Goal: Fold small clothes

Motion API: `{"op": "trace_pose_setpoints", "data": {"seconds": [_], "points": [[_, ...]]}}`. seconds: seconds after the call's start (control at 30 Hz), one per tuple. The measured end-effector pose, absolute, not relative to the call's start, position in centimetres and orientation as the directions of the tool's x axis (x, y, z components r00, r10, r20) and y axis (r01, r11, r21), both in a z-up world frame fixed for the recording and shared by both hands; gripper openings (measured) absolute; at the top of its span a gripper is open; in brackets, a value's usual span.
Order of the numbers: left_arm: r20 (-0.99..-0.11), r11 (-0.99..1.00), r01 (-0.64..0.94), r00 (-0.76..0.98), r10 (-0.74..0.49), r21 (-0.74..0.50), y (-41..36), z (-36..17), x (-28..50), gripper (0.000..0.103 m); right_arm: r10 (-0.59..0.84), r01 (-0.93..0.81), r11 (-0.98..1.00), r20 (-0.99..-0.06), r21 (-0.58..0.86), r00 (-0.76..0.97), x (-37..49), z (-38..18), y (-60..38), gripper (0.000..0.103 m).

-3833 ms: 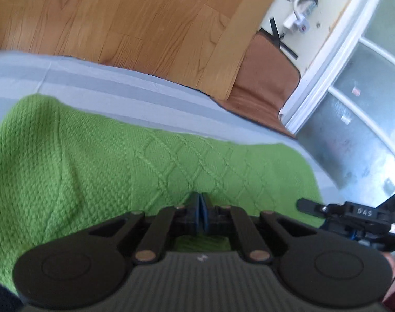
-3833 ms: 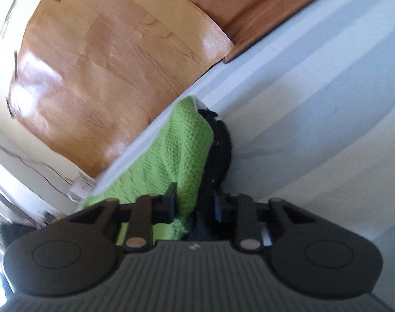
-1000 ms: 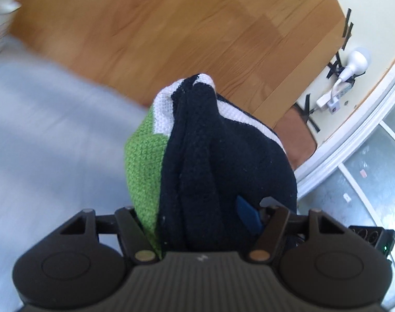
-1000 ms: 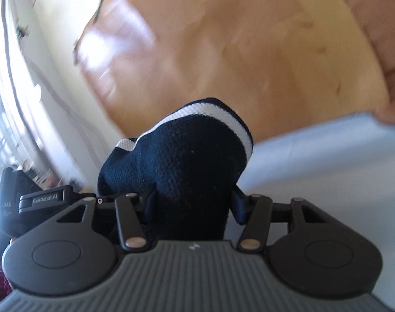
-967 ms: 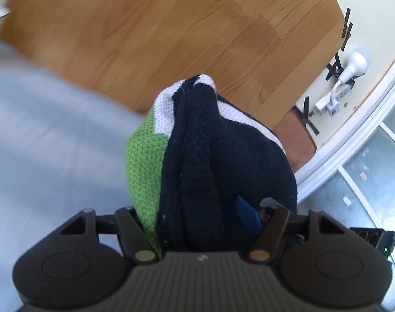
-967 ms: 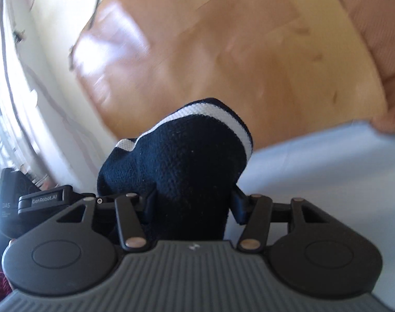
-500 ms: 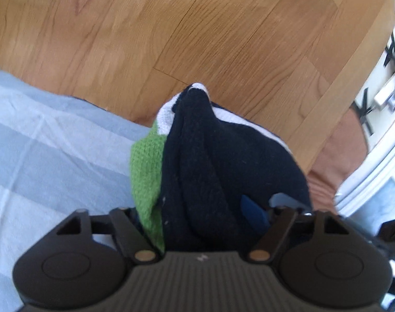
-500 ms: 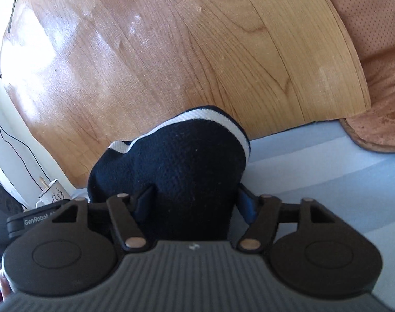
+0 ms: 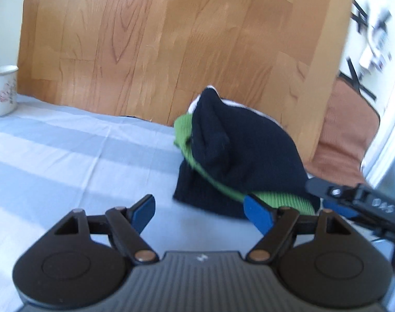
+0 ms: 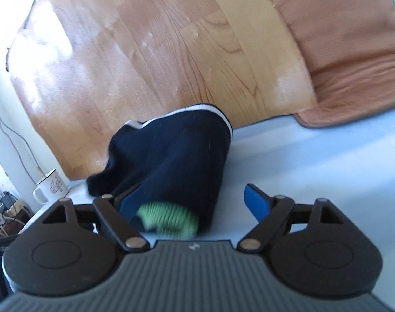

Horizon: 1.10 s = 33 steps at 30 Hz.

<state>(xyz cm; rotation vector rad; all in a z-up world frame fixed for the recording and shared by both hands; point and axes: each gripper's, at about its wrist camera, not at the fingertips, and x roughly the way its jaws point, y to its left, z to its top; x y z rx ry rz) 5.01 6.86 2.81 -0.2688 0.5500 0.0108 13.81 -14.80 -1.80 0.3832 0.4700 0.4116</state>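
Resting on the pale blue striped cloth [image 9: 67, 156], the folded knit garment [image 9: 239, 156] sits in a soft, bunched heap — navy on the outside, with a green edge and a thin white stripe along its top. In the left wrist view it lies at about one o'clock from the left gripper [image 9: 200, 212], near the far edge of the cloth, with wooden floor [image 9: 158, 39] beyond it. The left gripper's jaws stand wide apart and grip nothing; the garment's near edge sits just by the right-hand blue pad, and whether it touches is unclear. The right gripper [image 9: 353, 197] reaches in at three o'clock beside the heap.

In the right wrist view the garment [image 10: 176, 161] lies at about eleven o'clock from the right gripper [image 10: 194, 202], its green rolled edge low between the fingers and close against the left-hand pad. These jaws have just been opening and now stand spread, the right pad well clear of the knit — nothing is pinched. A white mug [image 10: 50, 186] stands on the cloth at nine o'clock, and a brown cushion [image 10: 348, 52] lies on the floor at two o'clock.
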Motion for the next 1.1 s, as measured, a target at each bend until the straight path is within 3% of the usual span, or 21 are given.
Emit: {"op": "trace_pose_setpoints", "data": {"seconds": [0.17,0.57,1.1], "points": [[-0.516,0.985,-0.091,0.856,0.001,-0.149,5.2,2.6,1.3,0.082,0.415,-0.244,0.866,-0.357,0.437,0.837,8.4,-2.3,-15.6,0.088],[-0.524,0.993,-0.112,0.849,0.07,-0.047,3.0,1.8,-2.5,0.085,0.384,-0.234,0.872,-0.303,0.431,0.872,3.0,-2.8,-15.9,0.088],[-0.516,0.988,-0.149,0.85,0.106,-0.043,3.3,1.8,-2.6,0.092,0.398,-0.237,0.868,-0.326,0.437,0.858,3.2,-3.0,-15.8,0.089]]}}
